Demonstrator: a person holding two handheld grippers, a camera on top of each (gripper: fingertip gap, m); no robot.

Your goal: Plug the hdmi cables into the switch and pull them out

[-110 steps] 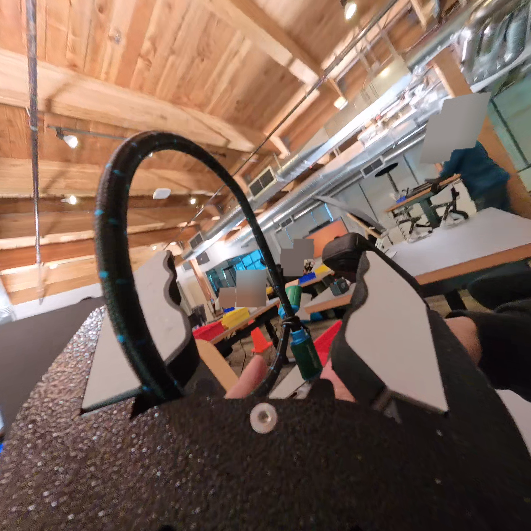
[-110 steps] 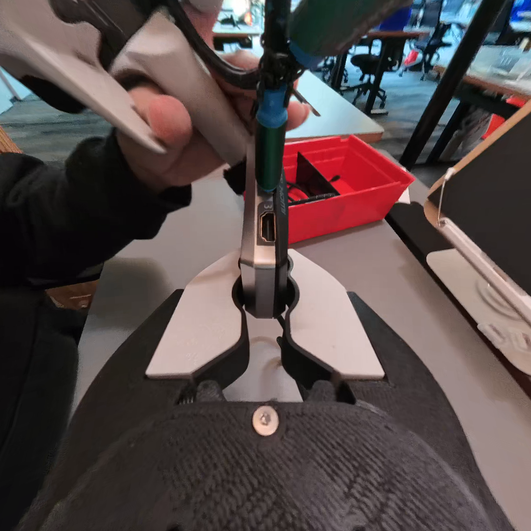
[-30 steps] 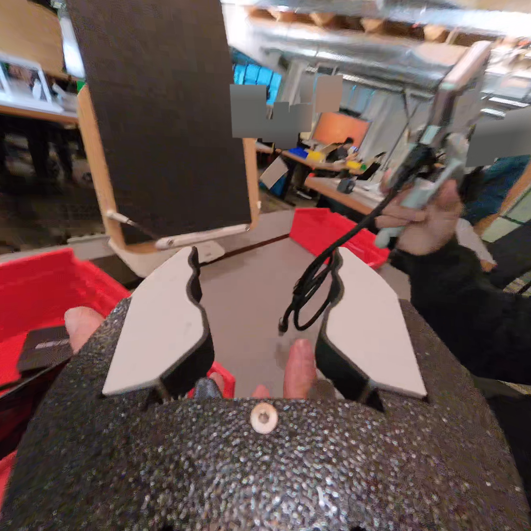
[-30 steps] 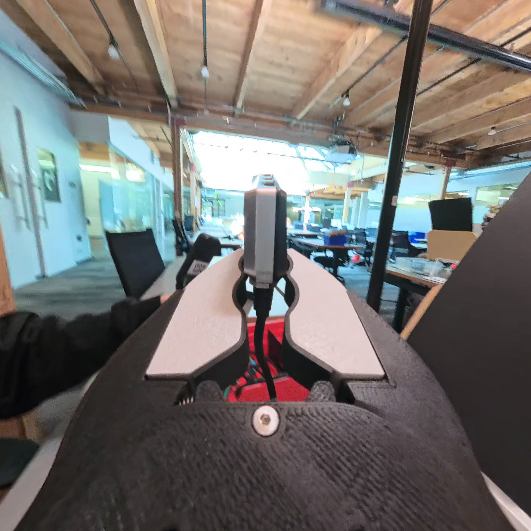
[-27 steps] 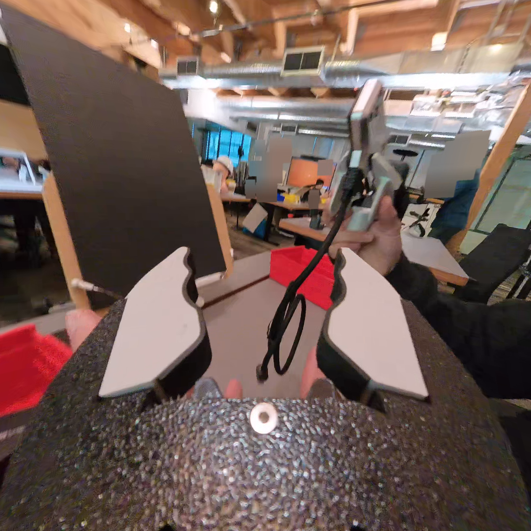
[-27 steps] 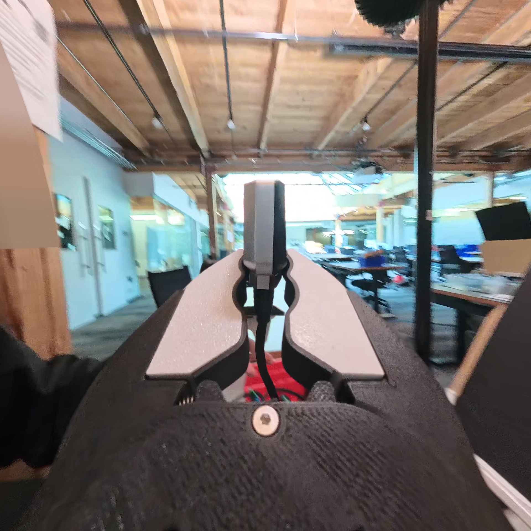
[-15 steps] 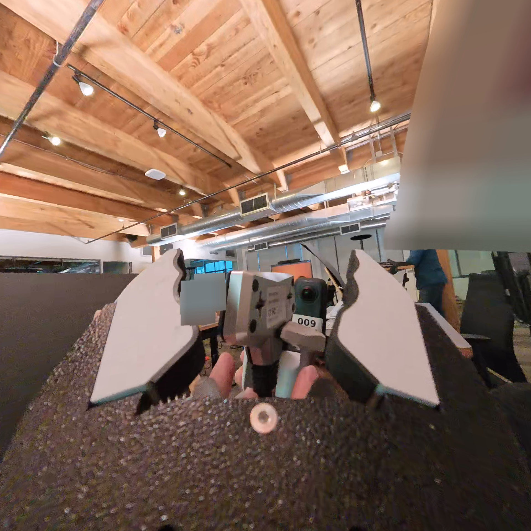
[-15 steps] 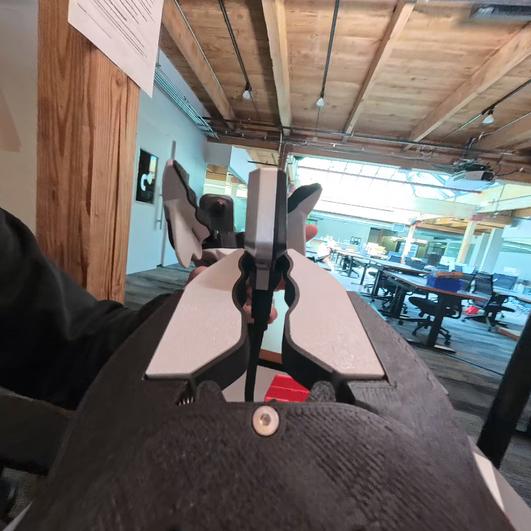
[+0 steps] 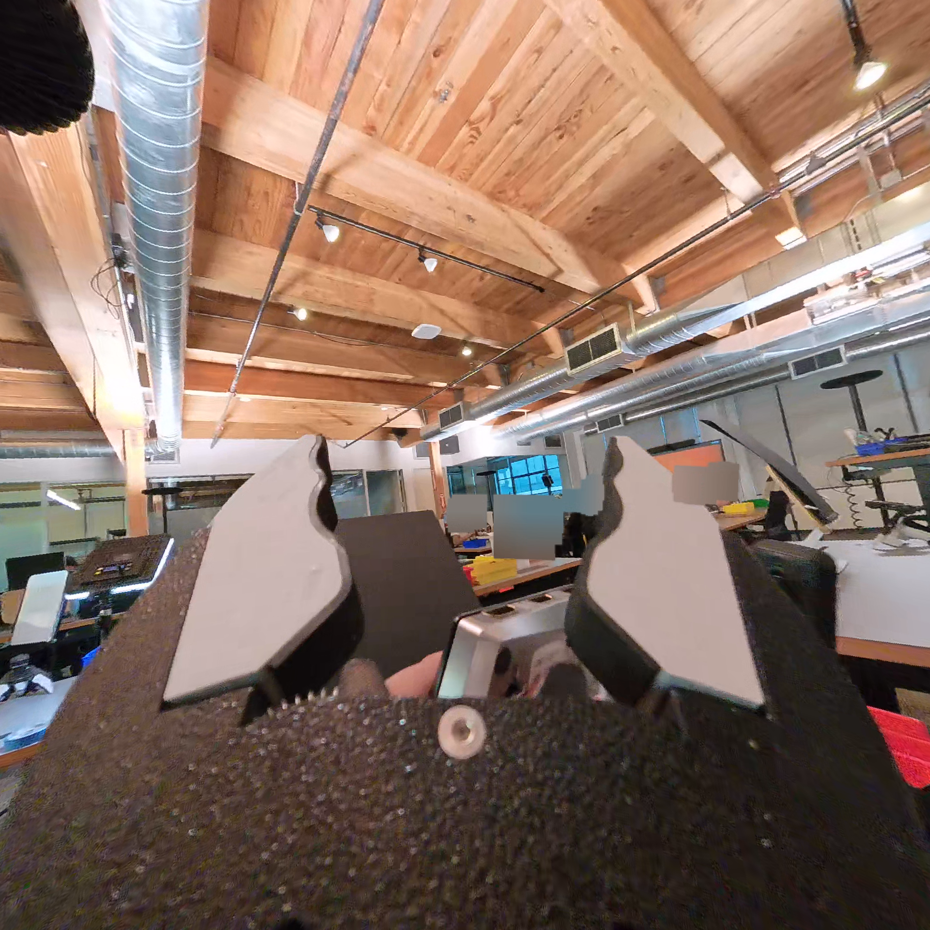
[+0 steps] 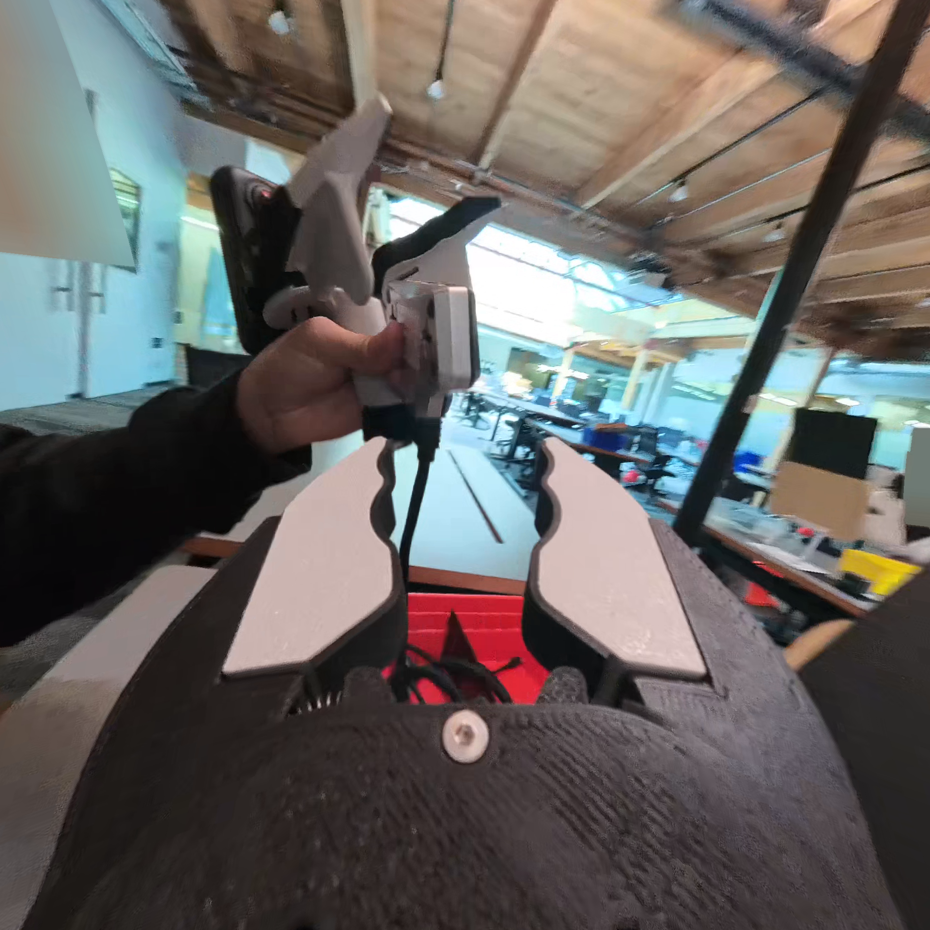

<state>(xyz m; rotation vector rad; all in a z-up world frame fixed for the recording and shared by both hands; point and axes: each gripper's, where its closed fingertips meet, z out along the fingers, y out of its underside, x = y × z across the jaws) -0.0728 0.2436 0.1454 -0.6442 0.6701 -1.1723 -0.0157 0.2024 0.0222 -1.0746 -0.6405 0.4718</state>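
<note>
My left gripper [image 9: 465, 443] is open and points up toward the ceiling. The silver HDMI switch [image 9: 483, 649] sits low by the base of its right finger, ports facing up, and the jaws do not close on it. In the right wrist view the hand [image 10: 312, 382] that holds the left gripper [image 10: 435, 153] presses the switch [image 10: 448, 342] against that gripper's body. A black HDMI cable [image 10: 415, 503] is plugged into the switch's underside. It hangs down between the fingers of my open right gripper [image 10: 465, 445], which holds nothing.
The cable's coils lie in a red bin [image 10: 483, 619] below the right gripper, in front of a grey table [image 10: 463, 513]. A black pole [image 10: 785, 302] stands on the right. A black panel [image 9: 402, 568] stands ahead of the left gripper, and another red bin [image 9: 901, 745] is at its lower right.
The right gripper was shut on the switch and has opened and let it go. The left hand came up, took the switch against the left gripper and lifted it away.
</note>
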